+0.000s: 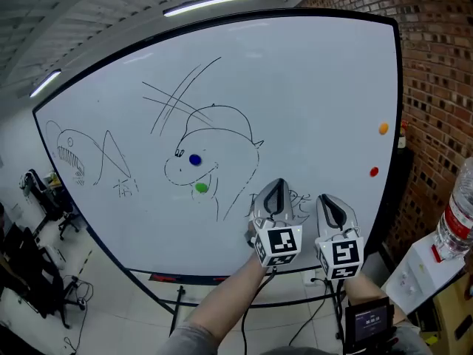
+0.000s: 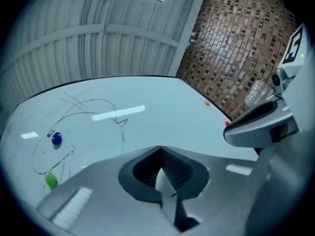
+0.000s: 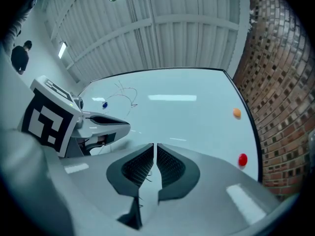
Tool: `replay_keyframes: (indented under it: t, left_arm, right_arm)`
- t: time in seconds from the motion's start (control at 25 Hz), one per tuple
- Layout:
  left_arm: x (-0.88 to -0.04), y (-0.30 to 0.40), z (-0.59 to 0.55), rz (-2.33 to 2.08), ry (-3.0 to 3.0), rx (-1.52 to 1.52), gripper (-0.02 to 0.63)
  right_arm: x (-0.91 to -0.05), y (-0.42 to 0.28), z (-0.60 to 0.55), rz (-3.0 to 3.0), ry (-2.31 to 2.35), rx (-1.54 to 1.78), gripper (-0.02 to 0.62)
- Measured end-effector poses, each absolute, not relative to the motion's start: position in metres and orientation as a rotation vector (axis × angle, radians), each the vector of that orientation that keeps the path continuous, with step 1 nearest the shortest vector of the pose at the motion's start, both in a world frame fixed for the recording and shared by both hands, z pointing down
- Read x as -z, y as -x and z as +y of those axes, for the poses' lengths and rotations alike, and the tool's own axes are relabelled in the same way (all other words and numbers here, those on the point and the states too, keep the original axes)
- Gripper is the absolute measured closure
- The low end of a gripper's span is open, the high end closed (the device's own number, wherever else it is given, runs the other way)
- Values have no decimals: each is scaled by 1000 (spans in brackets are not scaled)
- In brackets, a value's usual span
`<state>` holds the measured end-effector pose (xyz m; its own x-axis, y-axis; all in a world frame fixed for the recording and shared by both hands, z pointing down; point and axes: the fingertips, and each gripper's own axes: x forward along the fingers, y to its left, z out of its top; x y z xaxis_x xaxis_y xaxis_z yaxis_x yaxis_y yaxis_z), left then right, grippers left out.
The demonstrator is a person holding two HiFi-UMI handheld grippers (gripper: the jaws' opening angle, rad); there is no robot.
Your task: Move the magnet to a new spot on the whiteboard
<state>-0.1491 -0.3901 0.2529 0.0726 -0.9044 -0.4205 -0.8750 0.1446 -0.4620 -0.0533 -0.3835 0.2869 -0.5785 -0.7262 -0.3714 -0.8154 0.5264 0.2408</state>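
Note:
A big whiteboard (image 1: 318, 87) carries pen sketches and several round magnets: blue (image 1: 194, 160) and green (image 1: 200, 188) inside the drawn head, orange (image 1: 383, 129) and red (image 1: 374, 171) near the right edge. My left gripper (image 1: 275, 188) and right gripper (image 1: 330, 202) hover side by side before the board's lower right, apart from every magnet. The left gripper view shows its jaws (image 2: 161, 149) shut and empty, blue magnet (image 2: 56, 138) and green magnet (image 2: 51, 180) far left. In the right gripper view the jaws (image 3: 154, 146) are shut with nothing between; the red magnet (image 3: 242, 160) and orange magnet (image 3: 237, 113) lie to the right.
A brick wall (image 1: 443, 65) runs along the right. A water bottle (image 1: 460, 213) stands on a white box at the right edge. Office chairs (image 1: 41, 194) sit at far left, the board's stand legs (image 1: 177, 302) below it.

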Motion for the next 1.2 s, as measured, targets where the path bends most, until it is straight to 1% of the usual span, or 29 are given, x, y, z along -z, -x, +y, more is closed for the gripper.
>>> replay_keyframes:
  t: [0.2, 0.44, 0.6, 0.76, 0.88, 1.0, 1.04, 1.2]
  left_arm:
    - [-262, 230, -362, 1871, 1645, 77, 606]
    - [-265, 312, -329, 1974, 1563, 76, 606]
    - [-262, 342, -318, 1998, 1533, 65, 606]
    - [-258, 353, -315, 1982, 1534, 45, 602]
    - [-260, 355, -321, 1966, 1573, 46, 543]
    - [-262, 350, -330, 1940, 1637, 50, 460]
    - [-262, 348, -333, 1935, 1648, 49, 444]
    - [-258, 349, -339, 1960, 1615, 57, 434]
  right_arm:
    - [-290, 127, -360, 2590, 1204, -568, 571]
    - [-293, 198, -335, 2628, 1110, -570, 571]
    - [-292, 229, -323, 2634, 1070, -578, 571]
    - [-292, 242, -318, 2633, 1064, -584, 571]
    - [-291, 243, -319, 2627, 1076, -585, 571]
    - [-290, 239, -321, 2622, 1091, -586, 571]
    - [-289, 238, -322, 2621, 1094, -586, 571]
    - [-288, 230, -326, 2613, 1114, -591, 571]
